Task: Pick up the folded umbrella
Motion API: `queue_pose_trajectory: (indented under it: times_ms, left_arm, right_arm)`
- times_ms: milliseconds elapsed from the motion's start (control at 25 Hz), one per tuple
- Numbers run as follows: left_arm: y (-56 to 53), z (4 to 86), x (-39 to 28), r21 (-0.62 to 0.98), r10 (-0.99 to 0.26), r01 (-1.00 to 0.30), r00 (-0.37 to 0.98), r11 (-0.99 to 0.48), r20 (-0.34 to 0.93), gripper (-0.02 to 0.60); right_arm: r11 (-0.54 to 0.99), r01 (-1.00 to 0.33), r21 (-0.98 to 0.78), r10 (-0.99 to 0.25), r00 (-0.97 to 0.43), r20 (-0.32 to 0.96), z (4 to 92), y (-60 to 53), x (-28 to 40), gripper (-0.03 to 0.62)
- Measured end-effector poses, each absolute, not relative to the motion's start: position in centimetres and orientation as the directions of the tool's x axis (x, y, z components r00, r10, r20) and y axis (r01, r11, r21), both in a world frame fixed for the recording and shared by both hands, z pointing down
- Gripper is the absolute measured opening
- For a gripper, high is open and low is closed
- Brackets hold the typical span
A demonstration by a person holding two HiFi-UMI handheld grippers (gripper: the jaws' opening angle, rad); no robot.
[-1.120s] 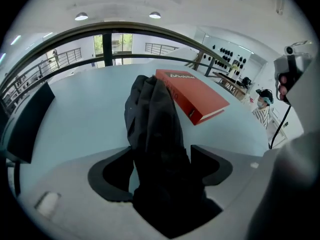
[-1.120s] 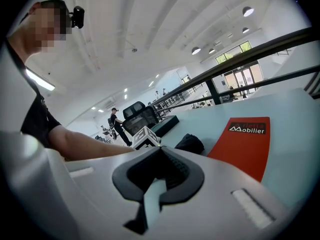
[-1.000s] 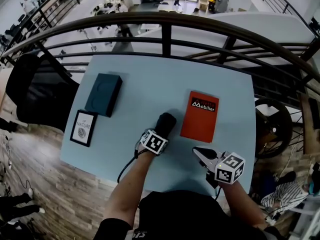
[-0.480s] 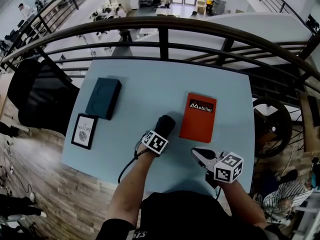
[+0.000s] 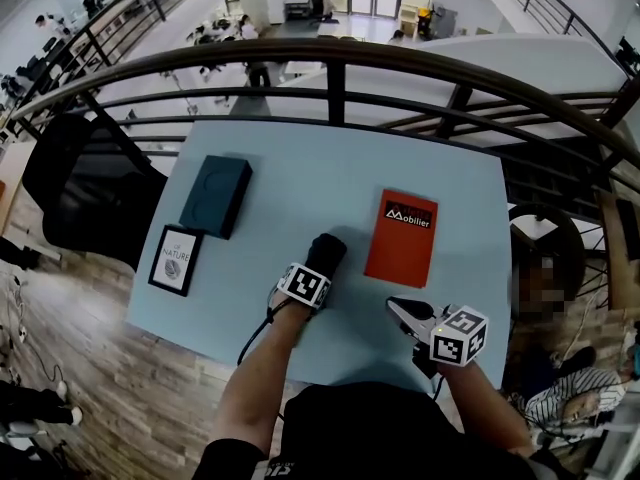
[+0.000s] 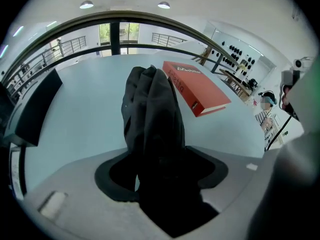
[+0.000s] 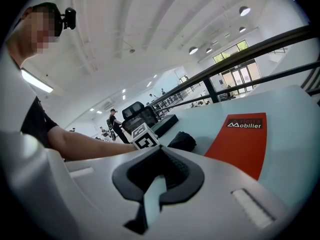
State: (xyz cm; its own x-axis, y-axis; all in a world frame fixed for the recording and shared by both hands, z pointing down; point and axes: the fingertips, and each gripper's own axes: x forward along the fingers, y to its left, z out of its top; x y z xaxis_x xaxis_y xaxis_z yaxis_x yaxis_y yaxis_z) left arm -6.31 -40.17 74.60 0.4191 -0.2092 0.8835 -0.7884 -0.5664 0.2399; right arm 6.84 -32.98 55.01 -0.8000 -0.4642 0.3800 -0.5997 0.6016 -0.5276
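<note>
On tabletop [image 5: 300,158], folded umbrella [image 5: 328,248] laid just left of red book [image 5: 402,236]. left claw [image 5: 316,268] jaws just closed in, clamped on umbrella's near end. right claw [image 5: 393,305] clenched, nothing gripped, held near tabletop's near edge.

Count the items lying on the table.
4: folded umbrella at centre; red book right of it; dark teal box far left; black-bordered Nature card near left. None looks hidden.
</note>
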Motion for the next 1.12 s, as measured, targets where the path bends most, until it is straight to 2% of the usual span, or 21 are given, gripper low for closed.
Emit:
queue_pose_trajectory:
  times_ms: [200, 600, 1120]
  left_arm:
    - [-41.0, 71.4, -7.9, 0.273, -0.288, -0.81, 0.466, -0.519, 0.836, 0.291]
    - [-41.7, 60.8, -11.7, 0.249, -0.494, -0.807, 0.539, -0.536, 0.682, 0.29]
    - [-37.4, 45.4, -17.9, 0.184, -0.734, -0.796, 0.604, -0.577, 0.311, 0.29]
  right_arm:
    - [0.616, -0.585, -0.527, -0.454, -0.811, 0.369, 54.7, -32.9, 5.6, 0.0]
    - [0.649, -0.569, -0.504, -0.453, -0.822, 0.344, 53.2, -32.2, 3.2, 0.0]
    - [0.689, -0.606, -0.397, -0.545, -0.795, 0.267, 48.0, -32.6, 0.8, 0.0]
